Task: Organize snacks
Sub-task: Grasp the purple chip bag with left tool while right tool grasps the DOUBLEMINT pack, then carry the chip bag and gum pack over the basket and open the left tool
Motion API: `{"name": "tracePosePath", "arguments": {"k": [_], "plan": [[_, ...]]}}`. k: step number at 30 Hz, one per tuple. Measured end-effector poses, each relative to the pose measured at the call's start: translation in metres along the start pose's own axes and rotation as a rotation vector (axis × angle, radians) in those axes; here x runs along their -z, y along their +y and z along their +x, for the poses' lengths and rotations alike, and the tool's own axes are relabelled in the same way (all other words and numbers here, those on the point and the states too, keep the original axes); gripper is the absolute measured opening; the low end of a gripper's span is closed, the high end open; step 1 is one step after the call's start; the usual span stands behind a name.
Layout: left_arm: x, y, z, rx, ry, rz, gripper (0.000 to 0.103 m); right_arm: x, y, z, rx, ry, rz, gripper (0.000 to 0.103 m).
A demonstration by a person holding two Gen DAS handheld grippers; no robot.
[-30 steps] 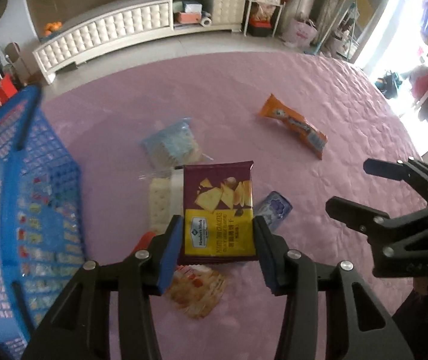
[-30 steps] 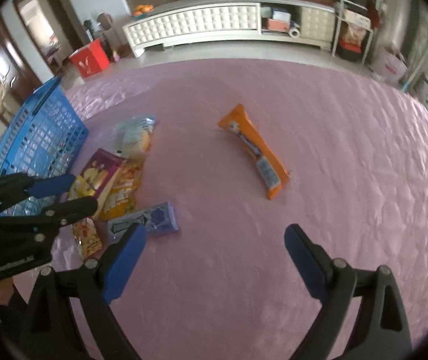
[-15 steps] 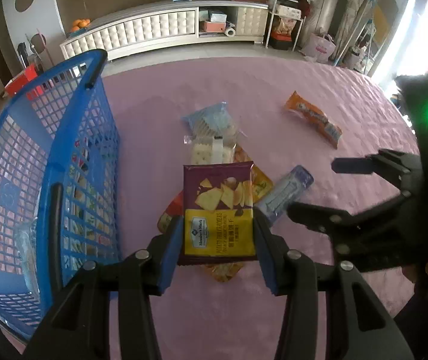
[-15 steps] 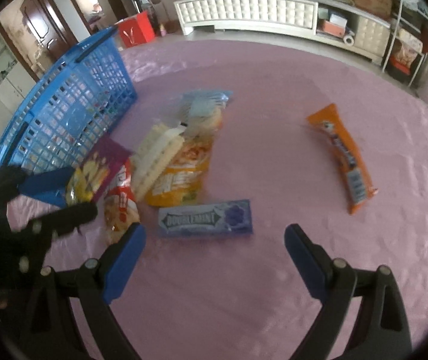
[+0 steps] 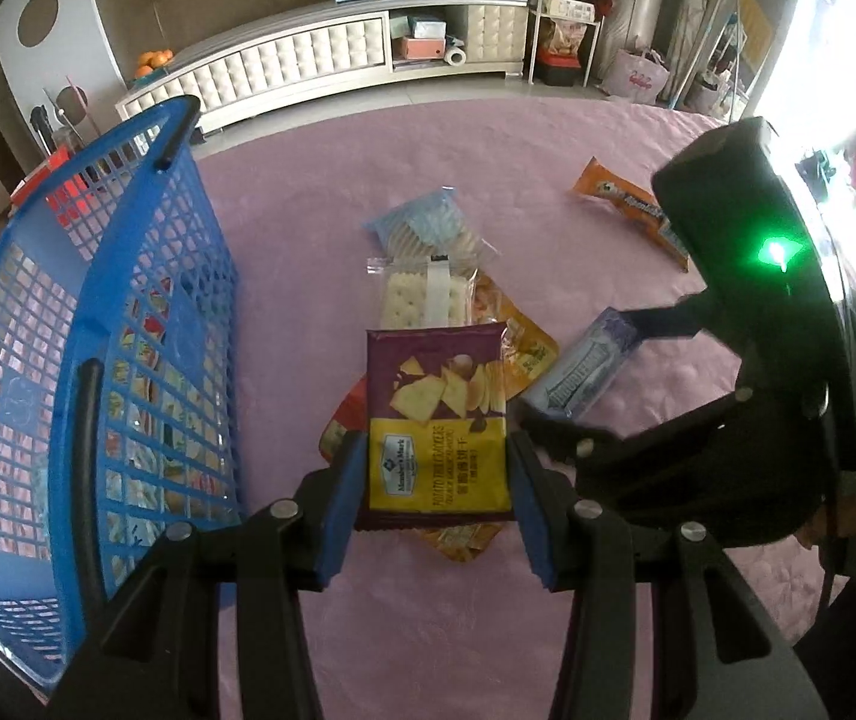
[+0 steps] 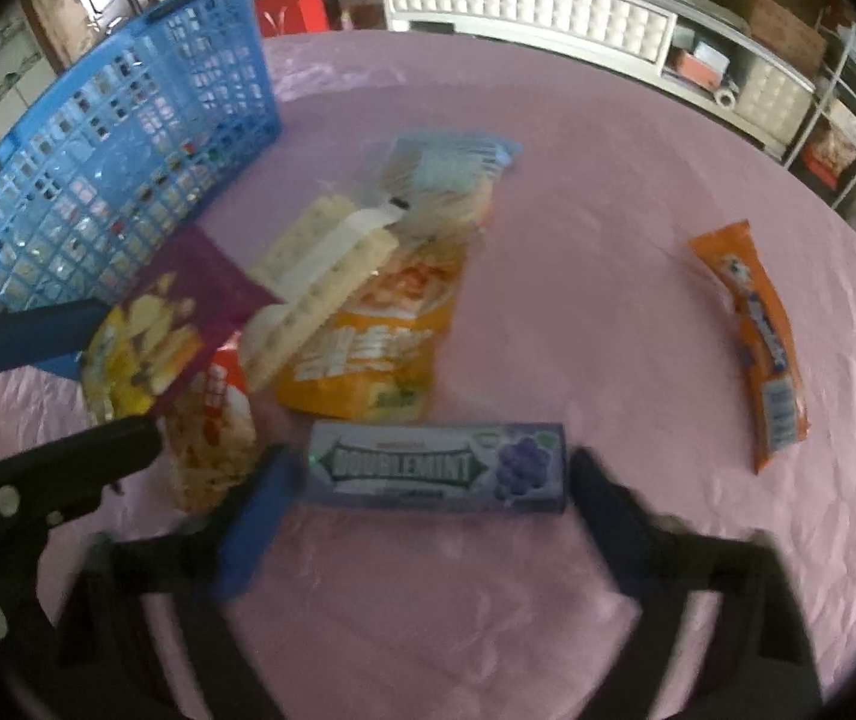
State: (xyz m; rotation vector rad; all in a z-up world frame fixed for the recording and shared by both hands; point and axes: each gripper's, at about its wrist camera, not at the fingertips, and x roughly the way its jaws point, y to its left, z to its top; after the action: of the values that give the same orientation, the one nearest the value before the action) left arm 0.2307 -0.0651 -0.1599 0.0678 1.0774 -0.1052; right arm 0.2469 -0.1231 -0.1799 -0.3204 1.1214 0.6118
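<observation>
My left gripper [image 5: 435,483] is shut on a purple and yellow potato cracker packet [image 5: 437,420], held above the pile of snacks; the same packet [image 6: 152,324] shows at the left of the right wrist view. My right gripper [image 6: 428,480] straddles a purple Doublemint gum pack [image 6: 437,468] lying on the pink cloth. Its jaws are closing, with small gaps still showing at both ends of the pack. The blue mesh basket [image 5: 128,312] stands to the left with several packets inside.
A loose pile holds a white cracker pack [image 6: 326,258], an orange-yellow bag [image 6: 380,348], a pale blue packet [image 6: 452,162] and a small red-and-white bag [image 6: 212,438]. An orange bar wrapper [image 6: 758,336] lies apart at the right. A white cabinet [image 5: 320,60] stands beyond the table's far edge.
My right gripper has moved down and toward the gum pack, its jaws narrowing around it. The left gripper shifted toward the basket early on, packet still held, then kept still.
</observation>
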Motion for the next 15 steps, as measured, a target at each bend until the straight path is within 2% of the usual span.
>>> {"name": "tracePosePath", "arguments": {"k": [6, 15], "plan": [[-0.002, -0.003, -0.005, 0.010, -0.001, 0.015, 0.044, 0.009, -0.006, -0.024, 0.008, -0.034, 0.002, 0.084], [-0.008, -0.014, -0.057, 0.037, -0.105, 0.069, 0.044, 0.013, 0.003, -0.103, 0.063, -0.116, 0.020, 0.084]]}}
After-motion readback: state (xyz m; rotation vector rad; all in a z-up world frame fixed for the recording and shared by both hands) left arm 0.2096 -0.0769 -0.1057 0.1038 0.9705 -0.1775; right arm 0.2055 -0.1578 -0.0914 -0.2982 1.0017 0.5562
